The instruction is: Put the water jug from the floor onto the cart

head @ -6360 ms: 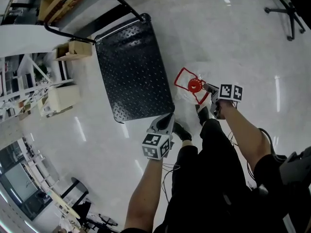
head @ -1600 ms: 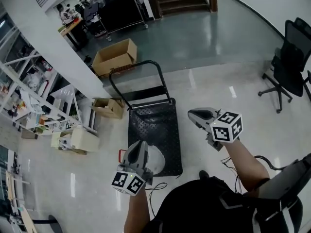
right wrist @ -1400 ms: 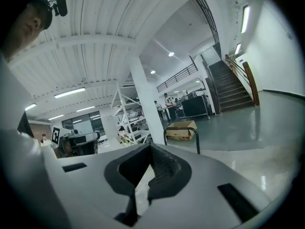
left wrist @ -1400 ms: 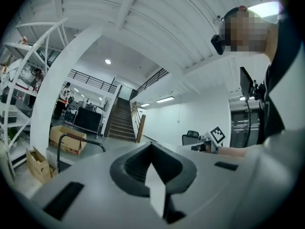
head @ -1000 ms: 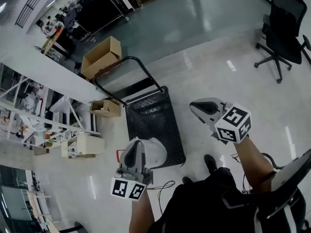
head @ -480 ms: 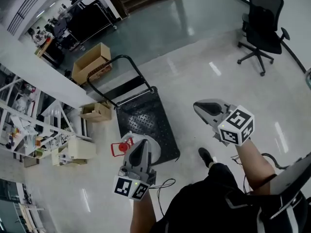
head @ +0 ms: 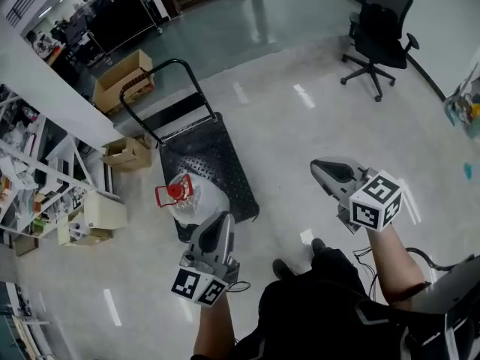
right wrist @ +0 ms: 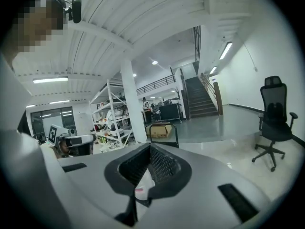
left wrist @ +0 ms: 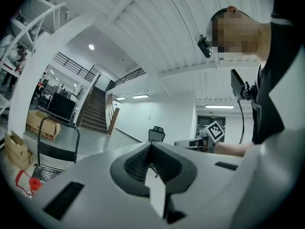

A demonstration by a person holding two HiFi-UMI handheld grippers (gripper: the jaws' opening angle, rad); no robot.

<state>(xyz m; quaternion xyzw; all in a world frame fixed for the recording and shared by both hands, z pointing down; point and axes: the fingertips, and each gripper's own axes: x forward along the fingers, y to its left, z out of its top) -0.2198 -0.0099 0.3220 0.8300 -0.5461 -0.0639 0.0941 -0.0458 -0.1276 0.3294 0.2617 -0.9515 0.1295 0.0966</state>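
Note:
The clear water jug with its red cap and handle stands on the near left corner of the black cart. In the left gripper view the jug shows low at the left, below the cart's handle. My left gripper hangs just short of the cart's near edge, apart from the jug, jaws together and holding nothing. My right gripper is out over bare floor to the cart's right, also shut and empty.
A black office chair stands at the far right. Cardboard boxes lie beyond the cart handle, with another box and white shelving to the left. A stair rises at the back.
Both grippers have drawn back from the cart toward the person. The left gripper no longer overlaps the jug, which now stands in plain view on the cart.

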